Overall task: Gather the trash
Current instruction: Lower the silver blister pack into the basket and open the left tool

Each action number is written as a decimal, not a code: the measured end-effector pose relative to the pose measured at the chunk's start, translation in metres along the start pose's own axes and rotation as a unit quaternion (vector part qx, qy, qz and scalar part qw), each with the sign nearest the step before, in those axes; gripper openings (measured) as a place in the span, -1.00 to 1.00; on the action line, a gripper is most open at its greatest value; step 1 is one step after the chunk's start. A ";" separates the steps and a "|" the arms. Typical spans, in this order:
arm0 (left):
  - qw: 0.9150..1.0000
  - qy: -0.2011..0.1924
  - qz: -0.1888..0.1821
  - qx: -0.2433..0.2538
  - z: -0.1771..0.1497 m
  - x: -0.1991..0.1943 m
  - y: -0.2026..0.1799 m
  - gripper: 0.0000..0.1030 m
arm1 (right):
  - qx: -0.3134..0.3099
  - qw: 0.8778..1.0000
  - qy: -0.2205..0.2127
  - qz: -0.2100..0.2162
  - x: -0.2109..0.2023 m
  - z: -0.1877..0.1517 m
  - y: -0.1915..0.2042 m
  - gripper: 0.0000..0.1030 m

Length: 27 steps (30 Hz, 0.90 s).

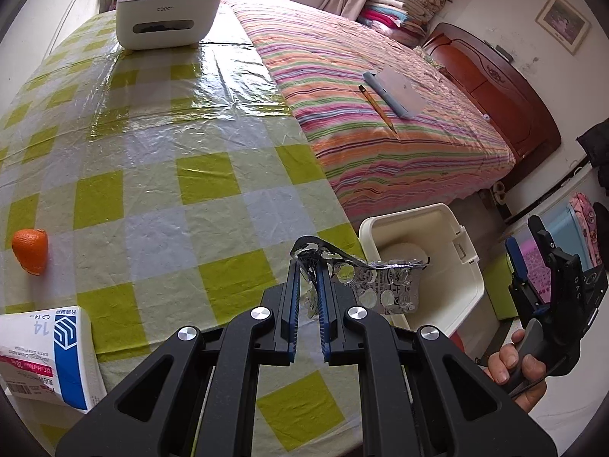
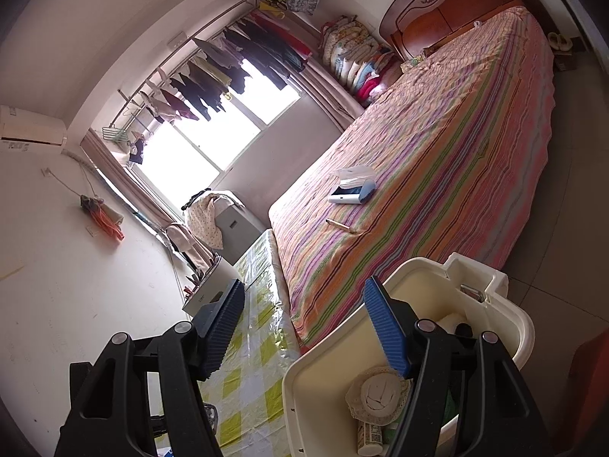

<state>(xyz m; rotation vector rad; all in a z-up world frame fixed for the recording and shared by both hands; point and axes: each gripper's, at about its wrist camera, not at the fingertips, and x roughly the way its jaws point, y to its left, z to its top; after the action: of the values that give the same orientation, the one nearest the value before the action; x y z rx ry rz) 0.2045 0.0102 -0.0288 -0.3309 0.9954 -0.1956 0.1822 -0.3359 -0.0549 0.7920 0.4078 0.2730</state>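
My left gripper [image 1: 309,266] is shut on a silver pill blister pack [image 1: 384,285] and holds it at the table's right edge, the pack hanging out toward the cream trash bin [image 1: 468,266]. An orange peel [image 1: 31,250] lies on the checked tablecloth at the far left. My right gripper [image 2: 304,304] is open and empty, raised above the bin [image 2: 521,327], which holds several pieces of trash including a white cup [image 2: 380,392]. The right gripper also shows in the left wrist view [image 1: 548,274], held by a hand beyond the bin.
A white medicine box [image 1: 45,358] lies at the table's near left corner. A white organiser with pens [image 1: 167,11] stands at the table's far end. A striped bed [image 1: 380,87] beside the table carries a pencil [image 1: 377,106] and a case.
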 end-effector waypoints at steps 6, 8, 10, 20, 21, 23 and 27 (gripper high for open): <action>1.000 0.007 -0.003 0.019 0.011 0.021 -0.036 -0.83 | 0.016 1.000 -0.011 0.008 -0.007 0.008 -0.007 0.23; 1.000 0.006 -0.002 0.022 0.016 0.026 -0.044 -0.83 | 0.017 1.000 -0.015 0.010 -0.009 0.010 -0.008 0.23; 1.000 0.005 0.000 0.022 0.021 0.031 -0.052 -0.83 | 0.017 1.000 -0.019 0.011 -0.010 0.011 -0.008 0.23; 0.999 0.022 0.006 0.035 0.035 0.065 -0.086 -0.83 | 0.028 0.999 -0.026 0.020 -0.016 0.014 -0.013 0.23; 0.999 0.023 0.007 0.038 0.035 0.068 -0.089 -0.83 | 0.028 0.999 -0.026 0.020 -0.016 0.014 -0.012 0.23; 0.999 0.027 0.008 0.044 0.036 0.075 -0.096 -0.83 | 0.030 0.999 -0.028 0.020 -0.017 0.014 -0.013 0.23; 0.998 0.033 0.014 0.053 0.035 0.088 -0.107 -0.83 | 0.033 0.999 -0.027 0.021 -0.017 0.014 -0.013 0.23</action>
<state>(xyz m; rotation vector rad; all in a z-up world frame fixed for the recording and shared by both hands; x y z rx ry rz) 0.2799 -0.1101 -0.0416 -0.2134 1.0511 -0.2342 0.1749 -0.3602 -0.0515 0.8707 0.3511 0.2771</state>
